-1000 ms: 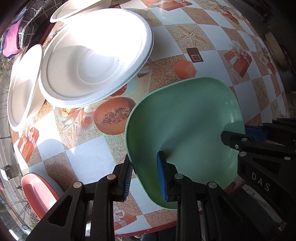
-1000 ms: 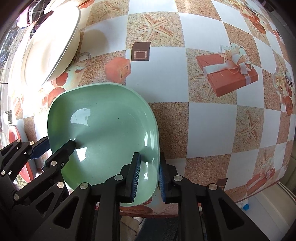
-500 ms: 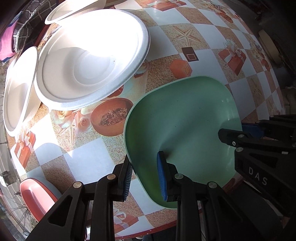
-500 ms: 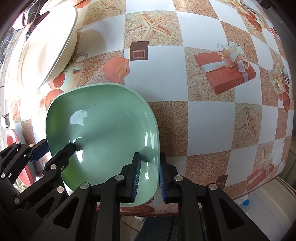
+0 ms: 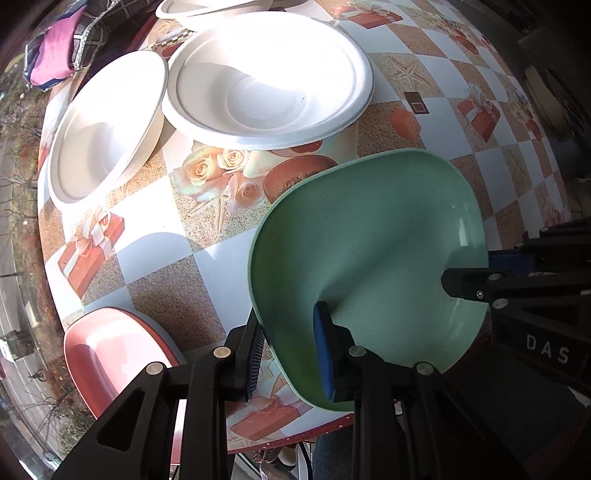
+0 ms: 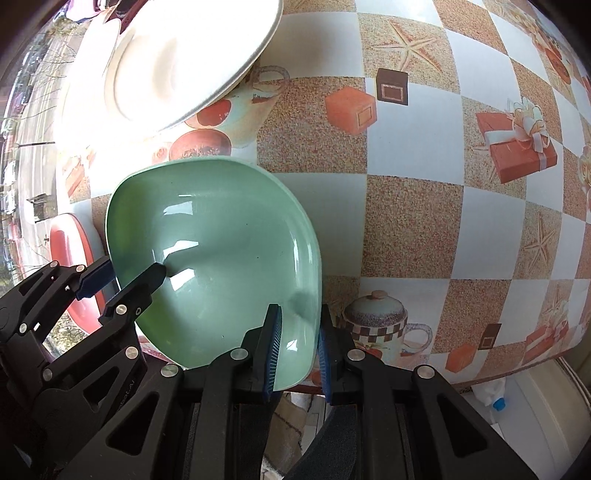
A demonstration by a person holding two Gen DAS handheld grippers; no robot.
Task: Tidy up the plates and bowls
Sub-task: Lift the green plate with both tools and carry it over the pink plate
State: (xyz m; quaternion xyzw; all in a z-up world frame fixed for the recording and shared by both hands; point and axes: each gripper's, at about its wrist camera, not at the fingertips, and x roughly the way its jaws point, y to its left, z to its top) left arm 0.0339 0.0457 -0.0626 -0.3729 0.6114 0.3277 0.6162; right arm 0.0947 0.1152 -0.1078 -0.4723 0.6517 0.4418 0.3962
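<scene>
A pale green squarish bowl [image 5: 369, 258] [image 6: 221, 243] hangs just above the table's near edge, held by both grippers. My left gripper [image 5: 288, 343] is shut on its left rim, one pad inside and one outside; it also shows in the right wrist view [image 6: 122, 275]. My right gripper [image 6: 299, 343] is shut on the bowl's right rim and appears at the right of the left wrist view [image 5: 476, 273]. A pink bowl [image 5: 110, 354] [image 6: 68, 258] sits at the table's lower left edge. White foam plates [image 5: 266, 77] [image 5: 103, 125] [image 6: 184, 55] lie further back.
The table [image 6: 443, 203] wears a checked cloth printed with gifts, starfish and cups. Another white plate [image 5: 207, 11] and folded purple cloth [image 5: 55, 51] lie at the far left. Beyond the near table edge, a white object with a blue cap [image 6: 495, 402] sits below.
Both grippers carried the green bowl leftward across the table. The white plates and pink bowl have come further into view; the grip on the bowl is unchanged.
</scene>
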